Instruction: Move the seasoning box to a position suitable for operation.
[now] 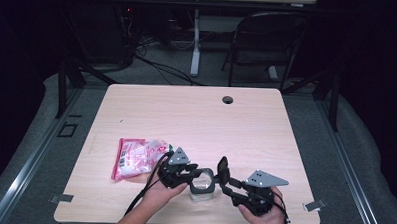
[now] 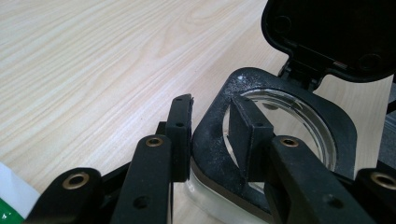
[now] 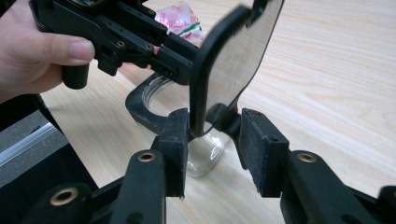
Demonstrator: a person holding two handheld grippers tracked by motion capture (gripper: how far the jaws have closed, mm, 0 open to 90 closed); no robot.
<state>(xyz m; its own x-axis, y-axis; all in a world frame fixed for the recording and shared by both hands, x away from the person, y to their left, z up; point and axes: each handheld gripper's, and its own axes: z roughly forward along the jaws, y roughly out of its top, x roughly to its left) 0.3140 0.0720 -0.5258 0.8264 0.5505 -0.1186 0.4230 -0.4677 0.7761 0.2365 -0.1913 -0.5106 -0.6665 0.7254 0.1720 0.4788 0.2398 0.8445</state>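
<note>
A clear square container (image 1: 202, 188) with a black rim (image 2: 299, 93) stands near the table's front edge, its hinged black lid (image 1: 223, 168) raised upright. My left gripper (image 2: 217, 121) is shut on the rim's near corner, one pad outside the wall and the other inside the container. My right gripper (image 3: 215, 135) straddles the lid's (image 3: 238, 51) lower end by the hinge. Its left pad lies against the lid's edge, its right pad stands a little off, and the jaws are open. The left gripper (image 3: 116, 37) and the hand holding it also appear in the right gripper view.
A red-and-white snack packet (image 1: 135, 157) lies flat on the wooden table (image 1: 186, 111), just left of the left gripper. A cable hole (image 1: 228, 99) sits near the far edge. Behind the table are a folding chair (image 1: 269, 39) and cables on the floor.
</note>
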